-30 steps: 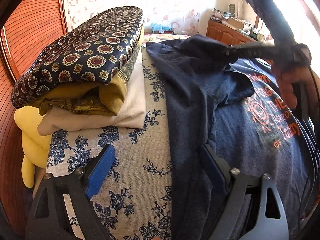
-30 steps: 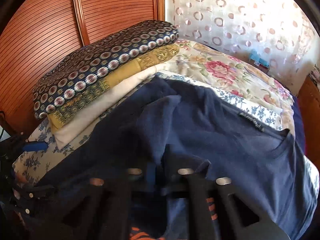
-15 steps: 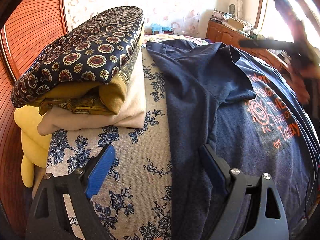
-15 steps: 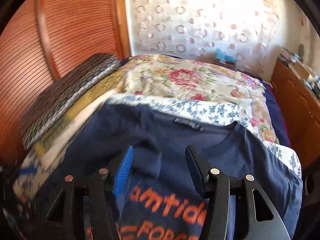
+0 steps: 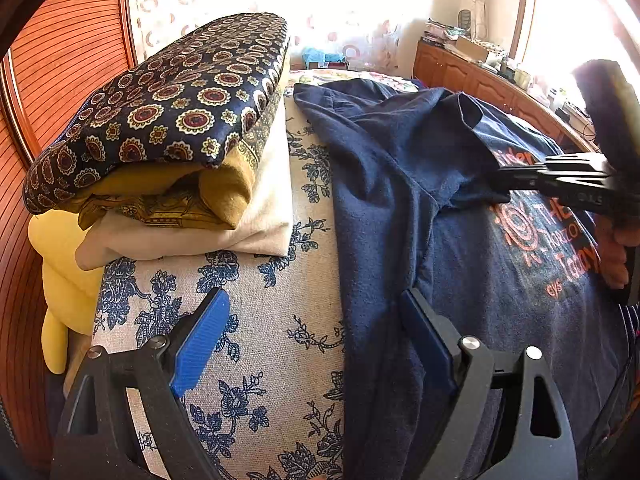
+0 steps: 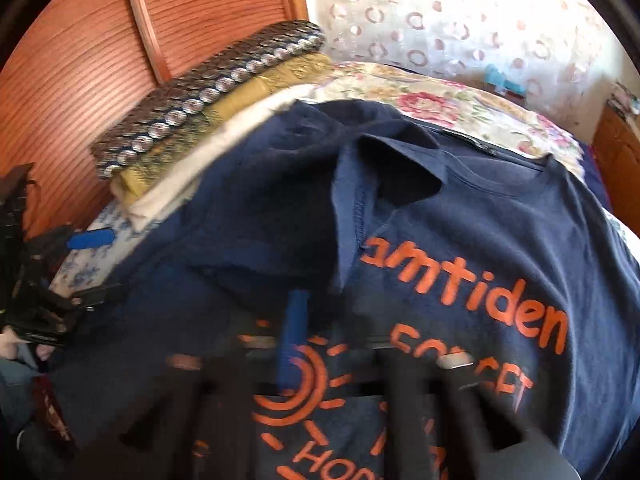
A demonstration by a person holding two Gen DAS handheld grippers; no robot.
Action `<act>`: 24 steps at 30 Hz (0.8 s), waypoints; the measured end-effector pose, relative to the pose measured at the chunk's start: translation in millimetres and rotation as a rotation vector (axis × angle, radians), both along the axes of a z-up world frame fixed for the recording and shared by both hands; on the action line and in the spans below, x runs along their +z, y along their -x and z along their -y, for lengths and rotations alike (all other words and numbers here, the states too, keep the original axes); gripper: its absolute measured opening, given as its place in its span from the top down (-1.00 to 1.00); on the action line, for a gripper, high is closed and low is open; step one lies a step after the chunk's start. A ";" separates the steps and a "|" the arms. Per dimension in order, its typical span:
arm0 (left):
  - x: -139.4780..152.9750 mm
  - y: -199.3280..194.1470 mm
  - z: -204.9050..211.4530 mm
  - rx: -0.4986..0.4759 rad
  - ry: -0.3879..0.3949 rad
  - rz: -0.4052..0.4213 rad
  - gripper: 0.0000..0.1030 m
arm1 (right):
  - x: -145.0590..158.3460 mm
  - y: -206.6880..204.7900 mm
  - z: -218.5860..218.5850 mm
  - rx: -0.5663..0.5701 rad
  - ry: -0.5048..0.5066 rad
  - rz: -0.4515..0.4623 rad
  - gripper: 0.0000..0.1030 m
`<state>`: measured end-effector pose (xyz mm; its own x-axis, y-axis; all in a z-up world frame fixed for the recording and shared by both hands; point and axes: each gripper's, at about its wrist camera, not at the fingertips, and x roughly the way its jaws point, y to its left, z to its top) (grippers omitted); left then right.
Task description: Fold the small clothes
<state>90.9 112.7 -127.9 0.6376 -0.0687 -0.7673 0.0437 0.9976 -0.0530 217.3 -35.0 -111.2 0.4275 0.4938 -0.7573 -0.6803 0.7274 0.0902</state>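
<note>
Left wrist view, nearest item: left gripper (image 5: 316, 340), black frame with blue ribbed pads, jaws spread wide, hovering low over the surface with one finger over the shirt's folded side edge, gripping nothing.

Surface: bed covered by a beige cloth with blue flower print (image 5: 260, 320).

Task garment: navy blue T-shirt with orange lettering (image 5: 480, 272), lying print-up on the cloth, one side and sleeve folded inward over the chest. In the right wrist view the same shirt (image 6: 500, 220) fills the foreground, collar toward the far end.

Right gripper (image 5: 500, 178): black, at the folded sleeve's edge, touching or just over it; whether its jaws are apart or closed cannot be told, since the right wrist view is motion-blurred there.

Beside the shirt: stack of folded clothes (image 5: 180, 152), with a navy medallion-print piece on top, mustard and cream pieces below, and a pale yellow item at the bed's edge.

Farther: cream bedspread with pink roses (image 6: 440, 100).

Room: reddish slatted wooden panels (image 5: 72, 52), white curtain with ring pattern (image 6: 460, 20), wooden cabinet (image 5: 460, 76) bearing clutter, bright window.
</note>
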 end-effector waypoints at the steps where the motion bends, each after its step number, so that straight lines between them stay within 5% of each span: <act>1: 0.3 1.1 0.0 0.002 -0.001 0.002 -0.69 | 8.7 3.5 1.4 0.011 -0.008 0.004 0.97; 11: 58.6 20.3 1.4 0.004 -0.007 0.156 -0.70 | 28.9 36.8 35.3 0.035 -0.021 0.031 0.96; 16: 64.6 5.7 17.2 -0.026 -0.005 0.179 -0.70 | 38.0 27.5 53.5 -0.037 -0.034 0.058 0.20; 24: 56.7 -34.2 50.9 -0.090 -0.002 0.169 -0.70 | 40.5 13.5 104.8 -0.174 -0.005 0.100 0.18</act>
